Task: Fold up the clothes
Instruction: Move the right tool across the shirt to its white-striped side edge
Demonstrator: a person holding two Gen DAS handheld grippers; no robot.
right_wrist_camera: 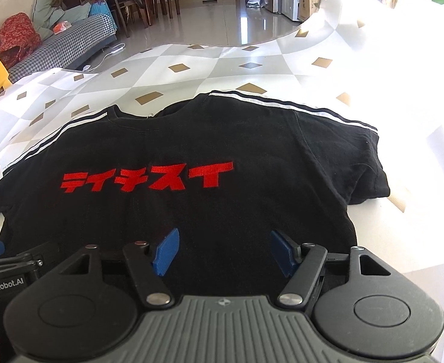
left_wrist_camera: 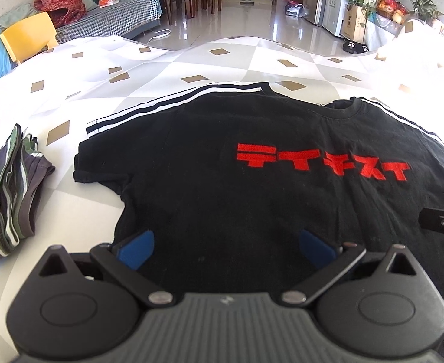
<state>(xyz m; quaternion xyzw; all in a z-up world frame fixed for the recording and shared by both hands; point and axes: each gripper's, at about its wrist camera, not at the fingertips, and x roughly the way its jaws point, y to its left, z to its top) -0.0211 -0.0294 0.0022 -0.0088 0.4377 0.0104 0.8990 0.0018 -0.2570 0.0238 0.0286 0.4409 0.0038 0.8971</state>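
Hovering over the lower half of a black T-shirt point(left_wrist_camera: 222, 187), I hold both tools with their blue pads spread wide and nothing between them. My left gripper point(left_wrist_camera: 225, 246) sits above the shirt's bottom part, toward the side nearest the sleeve with the white stripes point(left_wrist_camera: 149, 107); my right gripper point(right_wrist_camera: 223, 249) hangs above the same hem area further along, and I can see a corner of it at the edge of the left view. I cannot tell whether either set of pads touches the cloth.

The shirt lies spread flat, front up, on a bedcover point(left_wrist_camera: 237, 60) printed with grey-and-white diamonds and small brown squares. Red block lettering point(right_wrist_camera: 143, 178) runs across its chest, the collar point(right_wrist_camera: 137, 115) points away from me, and both short sleeves are laid out to the sides, each with white stripes along the shoulder.

Beside the shirt's left sleeve, apart from it, a folded striped garment point(left_wrist_camera: 7, 193) in green, grey and white rests on the same cover.

Beyond the bed's far edge are a glossy tiled floor point(left_wrist_camera: 210, 27), a houndstooth sofa point(left_wrist_camera: 116, 18) and a yellow chair point(left_wrist_camera: 30, 34).
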